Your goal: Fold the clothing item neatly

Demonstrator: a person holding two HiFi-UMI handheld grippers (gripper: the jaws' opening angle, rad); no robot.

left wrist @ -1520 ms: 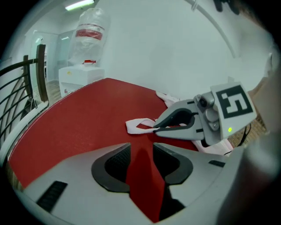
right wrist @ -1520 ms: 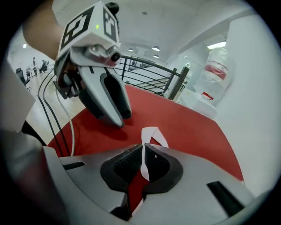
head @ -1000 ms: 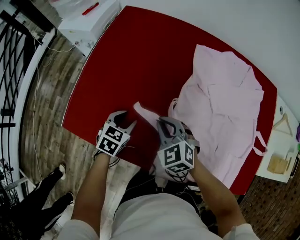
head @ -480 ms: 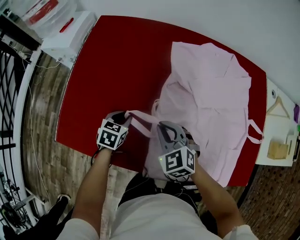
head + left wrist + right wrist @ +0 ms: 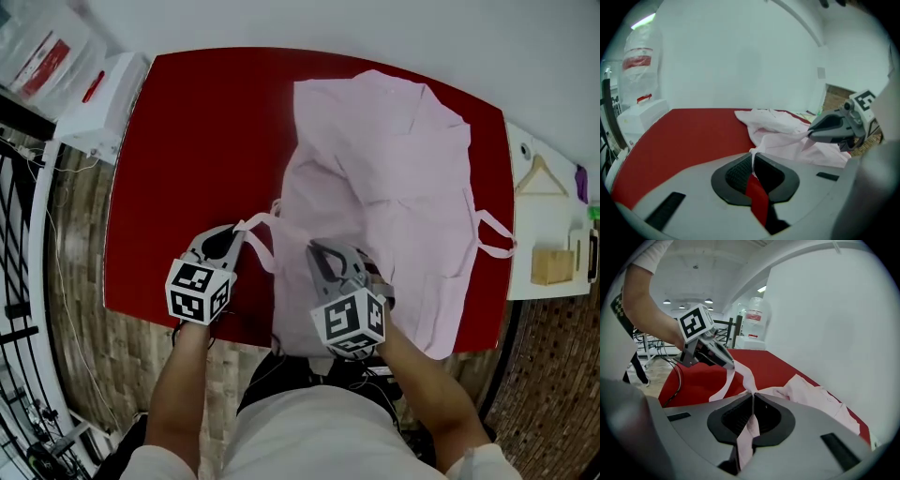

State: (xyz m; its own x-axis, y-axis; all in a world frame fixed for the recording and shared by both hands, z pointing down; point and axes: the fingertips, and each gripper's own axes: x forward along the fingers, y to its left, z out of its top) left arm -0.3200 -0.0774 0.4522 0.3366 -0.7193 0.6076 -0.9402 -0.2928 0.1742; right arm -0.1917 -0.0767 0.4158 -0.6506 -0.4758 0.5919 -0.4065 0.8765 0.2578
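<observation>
The left gripper [image 5: 233, 231] has just closed on the pink garment's [image 5: 394, 178] tie strap [image 5: 260, 225], and with the right gripper [image 5: 324, 251] pinching cloth nearby, it looks ready for straightening.

Even bright light, fisheye edges

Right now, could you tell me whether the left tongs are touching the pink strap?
Touching. The left gripper view shows the left tongs, which have just been closing, pinched shut on the pink strap.
</observation>
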